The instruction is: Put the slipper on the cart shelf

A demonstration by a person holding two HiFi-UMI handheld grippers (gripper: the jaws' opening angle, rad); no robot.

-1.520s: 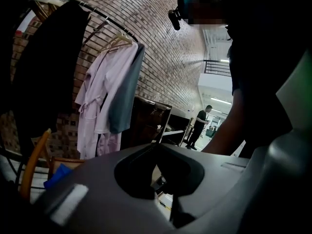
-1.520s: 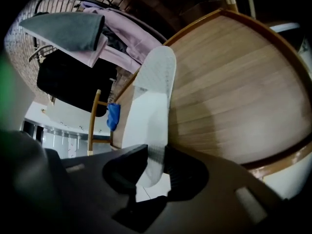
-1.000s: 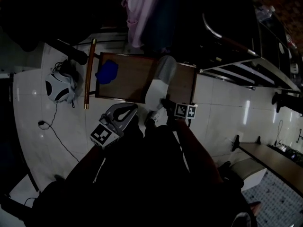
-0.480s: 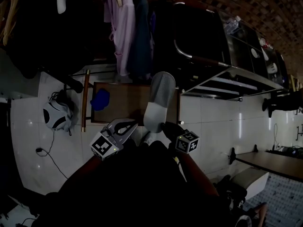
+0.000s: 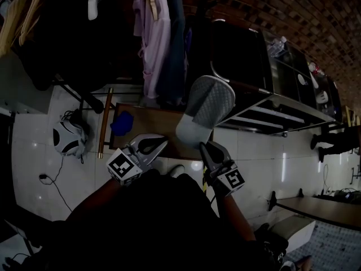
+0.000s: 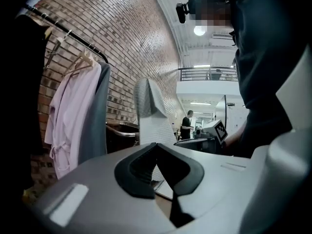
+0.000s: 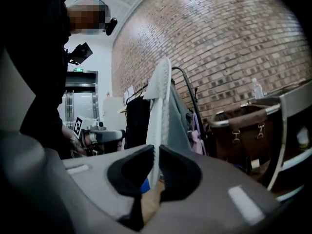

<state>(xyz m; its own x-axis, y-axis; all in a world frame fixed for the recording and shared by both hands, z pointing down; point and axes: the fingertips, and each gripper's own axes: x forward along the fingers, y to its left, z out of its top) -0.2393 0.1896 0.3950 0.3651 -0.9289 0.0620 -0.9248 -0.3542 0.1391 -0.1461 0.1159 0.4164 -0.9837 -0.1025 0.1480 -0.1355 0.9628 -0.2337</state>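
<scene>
A grey slipper (image 5: 206,109) hangs in the air above the brown wooden table (image 5: 163,130), its dotted sole turned toward me. My right gripper (image 5: 204,147) is shut on its near end; in the right gripper view the slipper (image 7: 160,106) stands on edge between the pads of that gripper (image 7: 157,152). My left gripper (image 5: 162,142) sits beside it to the left, shut and holding nothing; its own view shows its tips (image 6: 156,146) meeting, with the slipper (image 6: 148,108) beyond them. The dark cart (image 5: 256,95) with its metal shelves stands right of the slipper.
A blue object (image 5: 122,123) lies on the table's left part. Pink and dark clothes (image 5: 153,33) hang on a rack behind it. A white bag (image 5: 67,138) and a cable lie on the tiled floor at left. A person (image 5: 338,140) stands far right.
The right gripper has risen and rolled, lifting the slipper off the table and turning its sole toward me. The left gripper has risen a little. The head view has tilted up.
</scene>
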